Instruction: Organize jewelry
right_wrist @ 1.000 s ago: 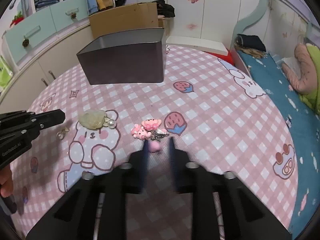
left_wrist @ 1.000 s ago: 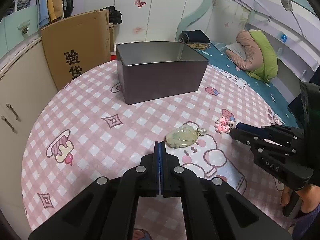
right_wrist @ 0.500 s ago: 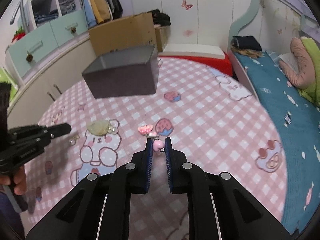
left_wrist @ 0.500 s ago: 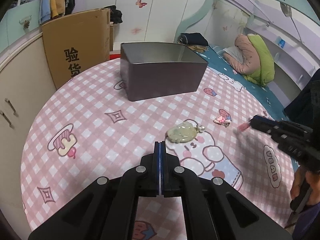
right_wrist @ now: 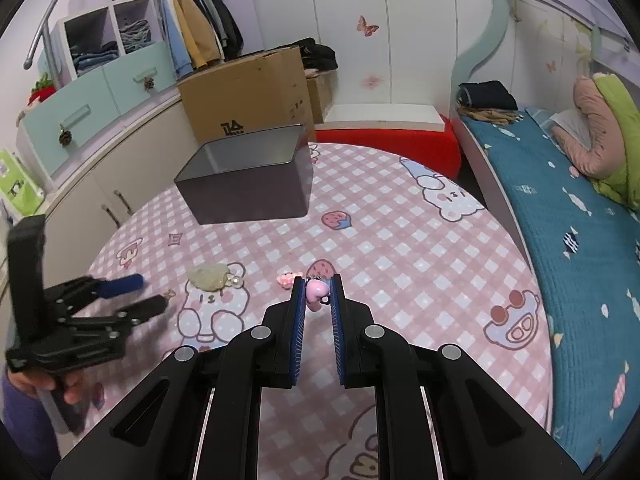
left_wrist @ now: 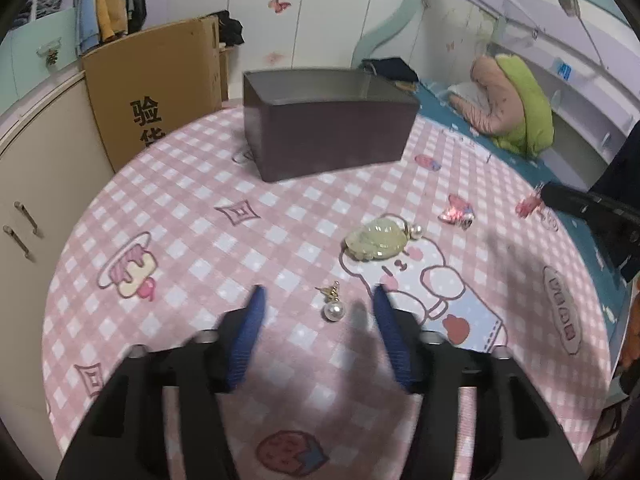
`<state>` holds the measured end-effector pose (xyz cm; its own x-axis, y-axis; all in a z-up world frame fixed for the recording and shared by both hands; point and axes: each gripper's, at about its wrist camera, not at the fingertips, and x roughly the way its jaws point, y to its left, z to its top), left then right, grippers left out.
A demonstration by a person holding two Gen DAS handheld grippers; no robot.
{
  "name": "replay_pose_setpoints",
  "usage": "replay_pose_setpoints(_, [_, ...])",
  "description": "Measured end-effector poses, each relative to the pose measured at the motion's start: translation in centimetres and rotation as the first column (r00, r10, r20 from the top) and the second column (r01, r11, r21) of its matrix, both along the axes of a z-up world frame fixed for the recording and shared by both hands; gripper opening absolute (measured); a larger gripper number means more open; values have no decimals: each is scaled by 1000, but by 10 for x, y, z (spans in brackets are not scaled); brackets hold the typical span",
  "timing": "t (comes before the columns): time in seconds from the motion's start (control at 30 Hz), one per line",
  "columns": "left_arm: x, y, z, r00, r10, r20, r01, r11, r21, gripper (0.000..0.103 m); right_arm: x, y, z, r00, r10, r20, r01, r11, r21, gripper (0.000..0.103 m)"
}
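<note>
Jewelry lies scattered on your pink checked table [left_wrist: 168,184]: your right gripper [right_wrist: 316,292] pinches a light pink charm [right_wrist: 316,291] near the table's middle, your left gripper [left_wrist: 318,304], jaws spread, frames a small, slippery pearl earring [left_wrist: 334,308], best taken across the pearl, before the far box [left_wrist: 328,132].

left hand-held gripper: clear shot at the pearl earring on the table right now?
Probably yes. The left hand-held gripper is open, and the pearl earring lies on the tablecloth between its fingertips with nothing over it. The green pendant sits farther ahead, apart from it.
</note>
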<state>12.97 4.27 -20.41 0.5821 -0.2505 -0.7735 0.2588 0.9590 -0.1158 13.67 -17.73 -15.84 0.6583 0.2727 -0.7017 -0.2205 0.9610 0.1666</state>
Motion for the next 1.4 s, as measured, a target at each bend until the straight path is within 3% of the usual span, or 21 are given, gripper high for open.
replay_pose_setpoints(0.07, [0,-5,0,1000,-10,19,10,1000,29,28,0,0,1,1000,0,0,0,1000,0,13])
replay_pose_setpoints(0.13, [1,-6,-1,1000,-11,22,10,998,59,9,0,0,2,1000,-1,4,1,1000,4,13])
replay_pose_setpoints(0.4, [0,4,8,999,-23,24,24,1000,-6,9,11,11,16,999,25,32,-25,1000,4,13])
replay_pose_setpoints(0.63, [16,18,68,991,-39,129,55,991,-123,9,35,26,42,995,62,81,-63,998,8,13])
replay_pose_setpoints(0.77, [45,21,103,983,-63,175,98,974,-202,9,59,37,56,992,77,98,-80,996,32,13])
replay_pose_setpoints(0.87, [72,19,112,983,-44,176,79,978,-194,9,83,46,62,991,88,98,-94,994,58,13])
replay_pose_setpoints(1.03, [119,11,103,994,-31,106,52,978,-200,9,118,62,57,993,101,66,-106,992,74,13])
replay_pose_setpoints(1.17, [146,2,78,1000,-22,20,25,983,-183,9,142,72,40,994,108,14,-109,991,76,13])
replay_pose_setpoints(1.4, [159,-2,52,998,-32,-52,22,982,-186,9,160,80,10,992,112,-54,-109,992,65,13])
